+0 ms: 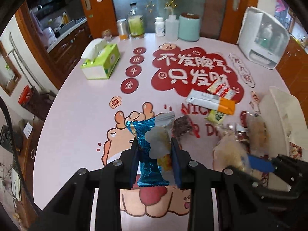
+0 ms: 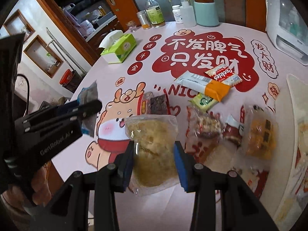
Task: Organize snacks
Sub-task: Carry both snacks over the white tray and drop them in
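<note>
Blue foil packet (image 1: 148,154) and a clear pouch (image 1: 160,140) are pinched together between the pads of the left gripper (image 1: 155,154), held above the pink printed table (image 1: 77,115). Clear bag of pale crumbly snack (image 2: 152,150) is clamped by the right gripper (image 2: 154,163), likewise lifted off the table. Loose snacks are seen at 1 to 3 o'clock of the right gripper: a white-and-orange bar (image 2: 204,84), a red-and-white cookie pack (image 2: 223,75) lying on its far end, a green pack (image 2: 205,100) just beside the bar, a dark bar (image 2: 157,104) at 12 o'clock, and blurred clear bags (image 2: 258,132) near a white tray (image 2: 292,100) at the right edge. A green tissue box (image 1: 100,61) is noted at 11 o'clock, well apart from the snacks.
</note>
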